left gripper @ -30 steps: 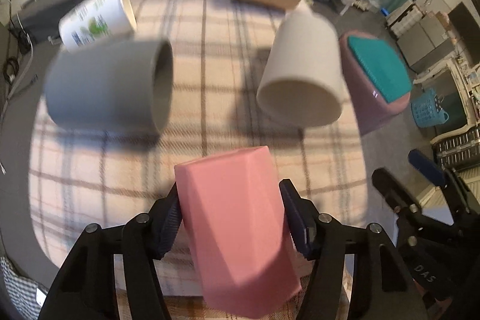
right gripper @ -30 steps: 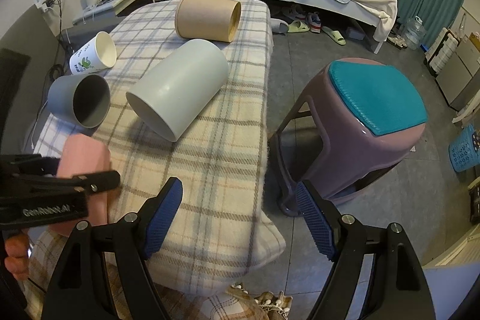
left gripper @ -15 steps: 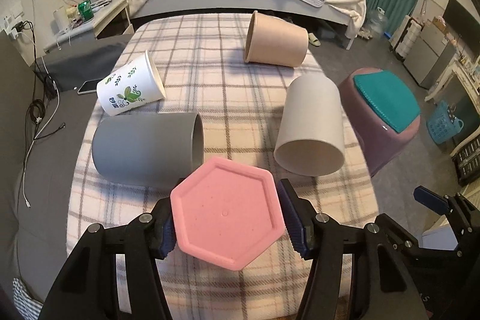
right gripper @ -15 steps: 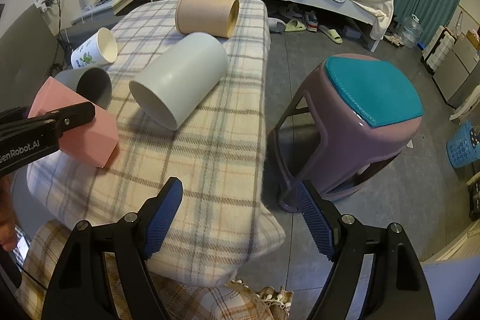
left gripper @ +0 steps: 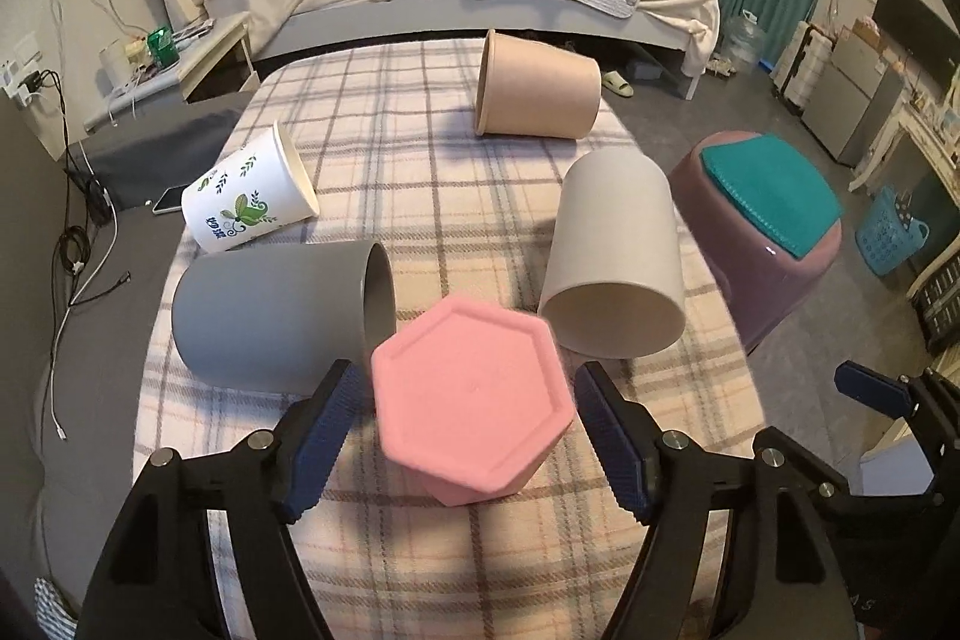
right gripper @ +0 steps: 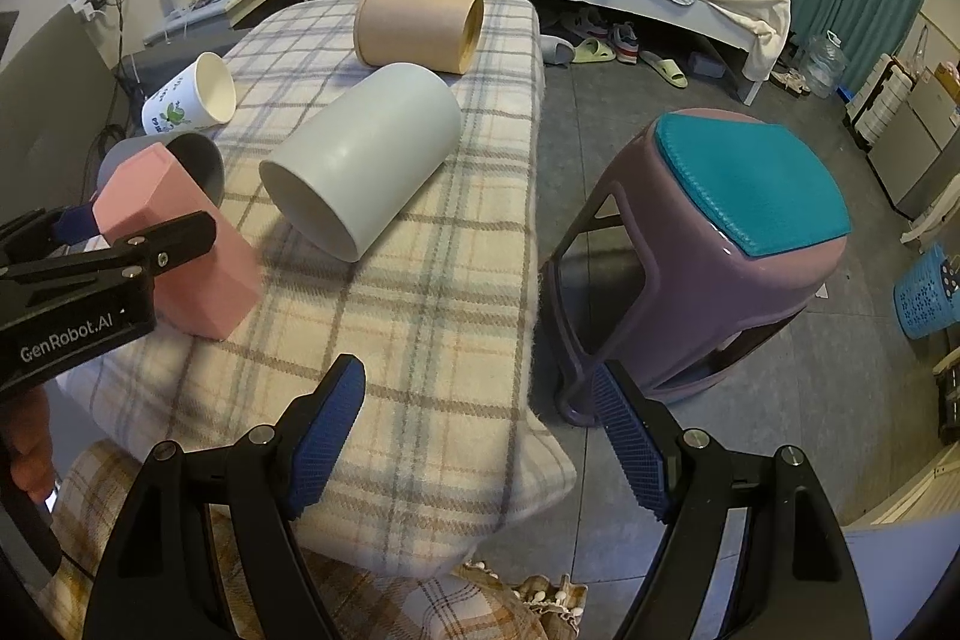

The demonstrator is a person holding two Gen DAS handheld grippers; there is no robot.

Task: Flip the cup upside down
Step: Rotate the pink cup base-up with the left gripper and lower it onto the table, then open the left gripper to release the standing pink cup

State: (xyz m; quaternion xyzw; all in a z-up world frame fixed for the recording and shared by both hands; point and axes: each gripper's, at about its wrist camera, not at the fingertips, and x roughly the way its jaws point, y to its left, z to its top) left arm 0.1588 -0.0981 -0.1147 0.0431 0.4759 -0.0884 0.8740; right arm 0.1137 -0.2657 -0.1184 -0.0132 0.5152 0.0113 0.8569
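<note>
The left hand-held gripper (left gripper: 468, 430) is seen with its blue-padded fingers spread wide on either side of a pink hexagonal plastic cup (left gripper: 471, 403). A narrow gap shows between each pad and the cup's sides, so nothing is gripped. The pink cup stands base-up, slightly tilted, on the plaid-blanketed surface (left gripper: 420, 172), with its flat hexagonal bottom turned towards the camera. In the right wrist view the same cup (right gripper: 180, 244) is seen resting on its rim near the left edge of the blanket, partly covered by the left gripper's black arm, on which the white lettering "GenRobot.AI" can be read.

The right hand-held gripper (right gripper: 477, 436) is held wide open and empty over the near right edge of the surface, well apart from the pink cup.

Just beyond the pink cup, a grey cylindrical cup (left gripper: 276, 316) lies on its side to the left and a pale off-white cylindrical cup (left gripper: 615, 262) lies on its side to the right. Farther back lie a white paper cup with green leaf prints (left gripper: 249, 205), whose writing is too small to read, and a tan cylindrical cup (left gripper: 537, 85). A purple plastic stool with a teal top (right gripper: 720, 232) stands on the floor to the right.
</note>
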